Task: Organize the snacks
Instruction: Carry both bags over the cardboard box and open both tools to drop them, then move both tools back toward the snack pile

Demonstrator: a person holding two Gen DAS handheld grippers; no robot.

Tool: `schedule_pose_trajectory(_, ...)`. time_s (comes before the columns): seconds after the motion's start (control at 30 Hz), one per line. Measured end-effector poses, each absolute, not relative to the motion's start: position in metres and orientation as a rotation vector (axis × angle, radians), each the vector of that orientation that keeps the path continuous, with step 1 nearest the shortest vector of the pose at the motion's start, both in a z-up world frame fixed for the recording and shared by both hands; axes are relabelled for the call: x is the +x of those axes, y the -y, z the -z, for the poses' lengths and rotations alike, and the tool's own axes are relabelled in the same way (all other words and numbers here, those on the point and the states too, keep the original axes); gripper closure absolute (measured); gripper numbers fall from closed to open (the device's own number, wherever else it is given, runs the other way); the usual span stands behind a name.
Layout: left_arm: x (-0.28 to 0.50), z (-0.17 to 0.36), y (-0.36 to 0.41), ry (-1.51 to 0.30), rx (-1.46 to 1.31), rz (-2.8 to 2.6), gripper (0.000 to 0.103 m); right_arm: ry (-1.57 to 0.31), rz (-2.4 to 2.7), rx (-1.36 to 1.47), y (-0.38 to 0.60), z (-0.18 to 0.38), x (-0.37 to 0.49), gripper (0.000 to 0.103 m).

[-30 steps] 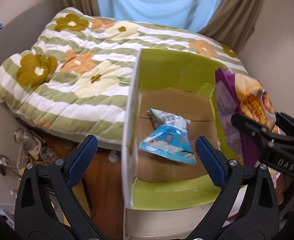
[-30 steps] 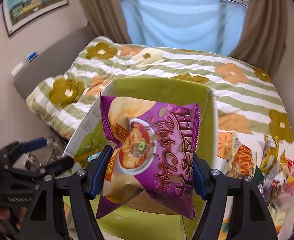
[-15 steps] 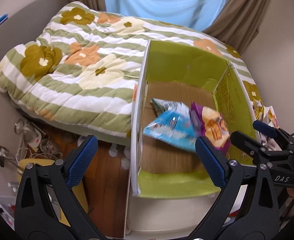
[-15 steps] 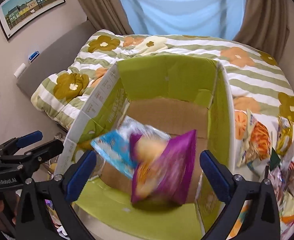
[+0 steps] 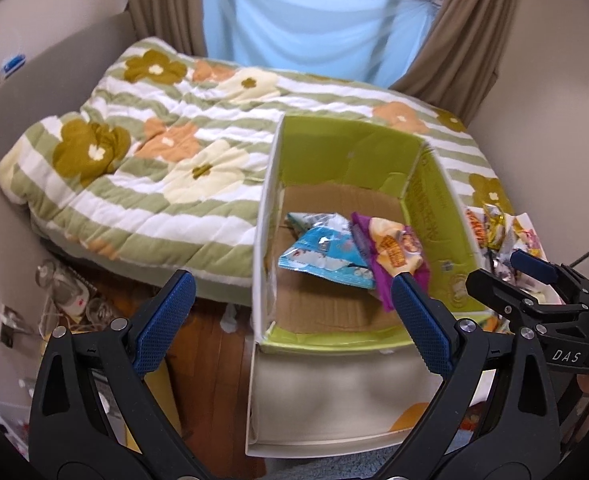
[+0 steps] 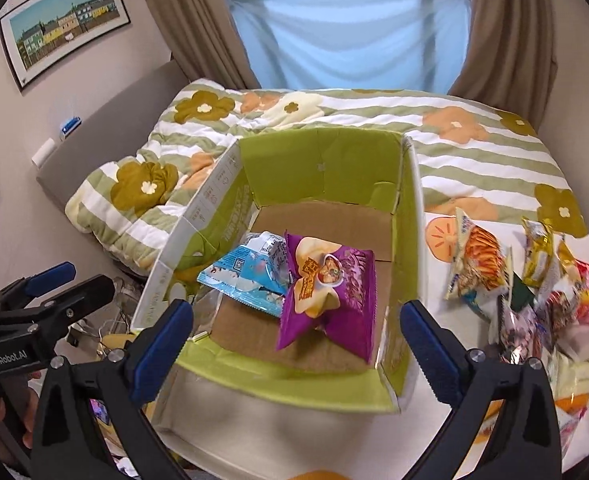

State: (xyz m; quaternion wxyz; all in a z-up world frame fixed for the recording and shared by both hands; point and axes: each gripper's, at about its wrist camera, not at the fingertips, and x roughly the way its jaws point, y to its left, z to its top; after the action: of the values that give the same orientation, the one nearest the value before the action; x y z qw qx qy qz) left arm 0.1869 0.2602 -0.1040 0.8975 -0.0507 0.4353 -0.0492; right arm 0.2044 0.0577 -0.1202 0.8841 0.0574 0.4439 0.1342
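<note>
while the left gripper (image 5: 290,320) hangs over the near left corner of the box with its blue pads spread wide and nothing between them, a flowered quilt (image 6: 334,120) covers the bed on the left and behind. moving right, the cardboard box (image 6: 322,160) stands open on the bed's near edge, green inside its walls and brown on its floor. within it lies a light blue snack bag (image 6: 246,276) toward the left wall, and a purple chip bag (image 6: 330,288) rests just beside it, its left edge overlapping the blue one. the right gripper (image 6: 294,332) hovers above the box's near edge, its jaws spread as wide as they go, having just been opening, with no thing pinched between them; the purple bag lies loose on the box floor below. further right, outside the box wall, a heap of loose snack packets (image 6: 534,292) sits on a white cloth (image 6: 446,320) on the bed, an orange and white packet (image 6: 478,256) nearest the box.
</note>
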Motion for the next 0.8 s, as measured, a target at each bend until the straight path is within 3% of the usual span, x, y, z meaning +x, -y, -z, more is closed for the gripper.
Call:
schedule_pose_trajectory(0.47, 0.140, 0.083, -0.172, -0.839, -0.046, 0.315, 0.005, -0.838, -0.081, 0.118, 0.018, 0.085, 0.125, 0.000)
schedule_pose_trajectory(0.8, 0.103, 0.087, -0.040, -0.826, 0.013, 0.433, 0.005, -0.865, 0.041, 0.153, 0.147, 0.095, 0.074, 0.000)
